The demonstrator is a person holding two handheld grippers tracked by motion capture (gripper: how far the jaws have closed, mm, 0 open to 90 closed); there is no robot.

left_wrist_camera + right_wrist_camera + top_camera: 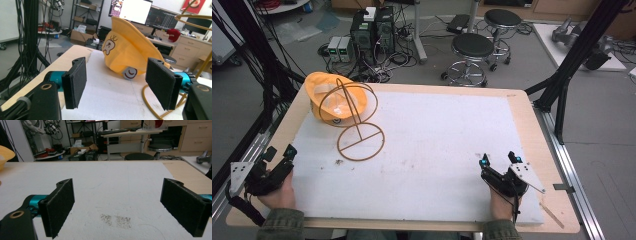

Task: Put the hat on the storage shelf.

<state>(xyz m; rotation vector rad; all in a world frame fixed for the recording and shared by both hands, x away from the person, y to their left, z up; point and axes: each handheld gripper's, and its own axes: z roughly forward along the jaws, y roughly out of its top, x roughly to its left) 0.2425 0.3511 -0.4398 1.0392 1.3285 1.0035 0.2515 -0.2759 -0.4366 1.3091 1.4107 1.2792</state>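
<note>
Yellow cap [334, 97] seen at far left of white mat [437, 145], crown toward far edge, resting against wire stand [357, 120] with 2 rings. Left gripper [279, 155] held at near left corner, jaws spread wide, nothing between. Right gripper [499, 160] held near right, jaws apart, empty, well apart from cap.

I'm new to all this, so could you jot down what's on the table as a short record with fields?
hat: yellow cap with a cartoon print, lying at the far left of the table
stand: wire hat stand, upright beside the cap
surface: white board on a wooden table
left gripper: open, holding nothing
right gripper: open, holding nothing
</note>
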